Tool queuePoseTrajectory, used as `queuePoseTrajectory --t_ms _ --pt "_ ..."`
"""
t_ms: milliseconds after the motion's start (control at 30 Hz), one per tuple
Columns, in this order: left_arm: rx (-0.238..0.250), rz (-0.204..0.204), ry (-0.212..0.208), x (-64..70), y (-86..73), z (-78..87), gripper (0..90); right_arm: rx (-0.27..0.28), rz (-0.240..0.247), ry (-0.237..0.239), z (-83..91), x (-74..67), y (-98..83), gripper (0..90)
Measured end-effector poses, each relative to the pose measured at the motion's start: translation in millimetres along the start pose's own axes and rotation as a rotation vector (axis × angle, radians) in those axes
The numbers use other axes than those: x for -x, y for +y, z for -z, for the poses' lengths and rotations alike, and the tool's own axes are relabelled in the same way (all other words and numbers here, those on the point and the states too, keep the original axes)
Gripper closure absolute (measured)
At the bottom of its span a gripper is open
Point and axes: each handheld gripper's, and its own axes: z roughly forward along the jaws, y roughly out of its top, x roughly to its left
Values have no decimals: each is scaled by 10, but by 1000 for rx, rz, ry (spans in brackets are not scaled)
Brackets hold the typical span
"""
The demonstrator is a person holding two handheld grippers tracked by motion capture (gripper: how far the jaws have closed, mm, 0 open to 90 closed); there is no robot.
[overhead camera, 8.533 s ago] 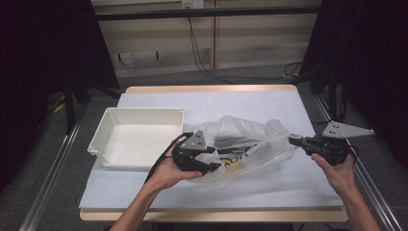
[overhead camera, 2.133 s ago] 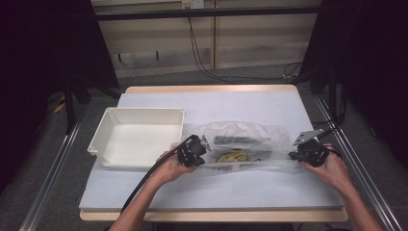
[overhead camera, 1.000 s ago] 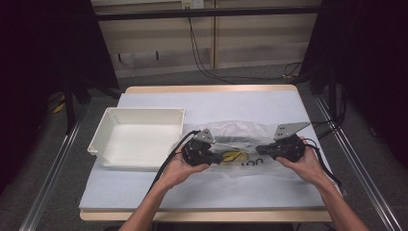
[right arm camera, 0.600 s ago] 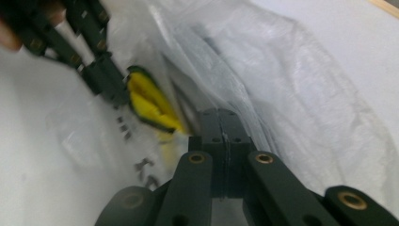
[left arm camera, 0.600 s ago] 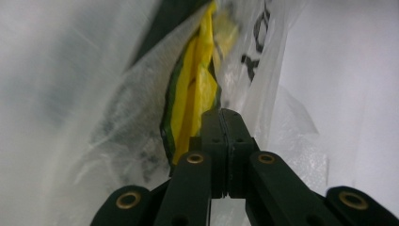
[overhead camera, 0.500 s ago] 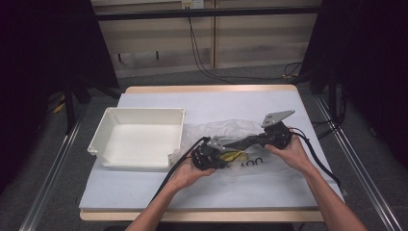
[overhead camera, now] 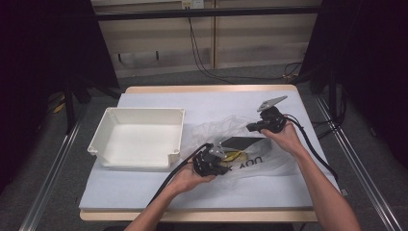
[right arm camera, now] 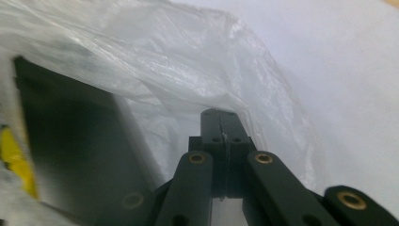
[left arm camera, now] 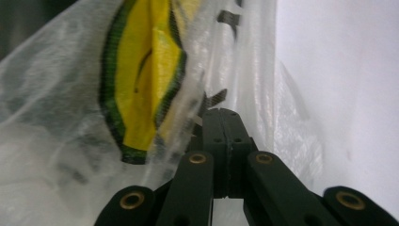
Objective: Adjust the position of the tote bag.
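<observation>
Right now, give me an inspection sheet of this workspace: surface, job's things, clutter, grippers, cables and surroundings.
Surface: table under a pale cover.
Job's things: clear plastic bag lying flat, a dark flat item and a yellow item inside.
Clutter: empty white tray left of the bag.
Grippers: left gripper shut on the plastic bag; right gripper shut on it too.
Cables: one trails from each gripper; more on the floor beyond.
Surroundings: dark, wall panels behind.

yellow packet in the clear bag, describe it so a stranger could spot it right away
On the white-covered table, right of the white rectangular plastic bin, lies a crumpled clear plastic bag. Inside it, near the left gripper, is a yellow packet with a dark green edge. It is the bag's one bright item, beside a flat black piece.
</observation>
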Motion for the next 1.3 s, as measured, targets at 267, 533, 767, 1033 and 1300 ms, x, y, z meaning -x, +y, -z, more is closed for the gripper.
queuePoseTrajectory --t_ms 267,533,767,1033,1300 --pt "9 -17 -33 37 -61 32 900 -48 -50 27 -155 233 -24 900" --pt "1 -23 -37 64 -76 49 900 -100 -77 4 -355 359 -105 900" --pt "7 -19 -53 94 -120 73 900 -50 -101 -91 -405 426 -102 900" --pt "-15 -42 -69 148 -154 118 900 -29 -125 -154 -432 492 -97 900" --pt "8 -27 -91 118 -182 125 900 -29 -114 -149 -404 440 -98 893"
